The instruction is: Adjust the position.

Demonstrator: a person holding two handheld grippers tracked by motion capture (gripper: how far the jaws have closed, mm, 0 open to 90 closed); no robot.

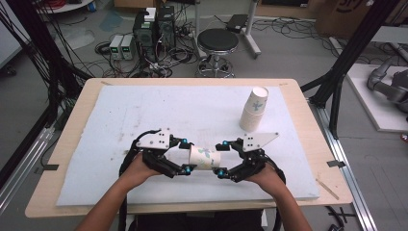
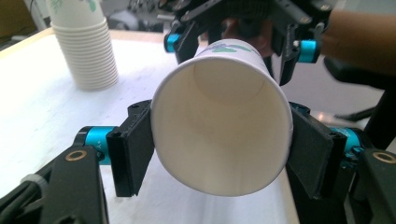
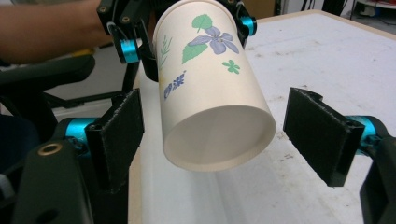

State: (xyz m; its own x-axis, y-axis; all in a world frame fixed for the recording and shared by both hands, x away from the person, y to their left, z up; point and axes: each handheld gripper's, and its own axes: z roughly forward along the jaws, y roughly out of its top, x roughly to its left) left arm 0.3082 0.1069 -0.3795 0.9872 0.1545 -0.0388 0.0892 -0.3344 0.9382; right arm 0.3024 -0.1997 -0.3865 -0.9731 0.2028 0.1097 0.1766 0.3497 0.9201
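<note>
paper cup (image 2: 219,135) gripped at its mouth by left gripper (image 1: 184,156); right gripper (image 1: 220,159) released around its base

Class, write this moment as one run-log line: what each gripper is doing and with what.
left gripper: shut on paper cup rim | right gripper: open around cup base | cup stack: upright, apart

Both forearms are bare, with no sleeves. Each hand carries a black tool: the left tool (image 1: 185,155) and the right tool (image 1: 221,159) each bear a grey three-cornered plate dotted with small screw holes. Cyan-blue cylinders sit beside the flat black rubbery pads (image 3: 322,133), brass-coloured rivets mark the linkages, and black cables trail back.
</note>
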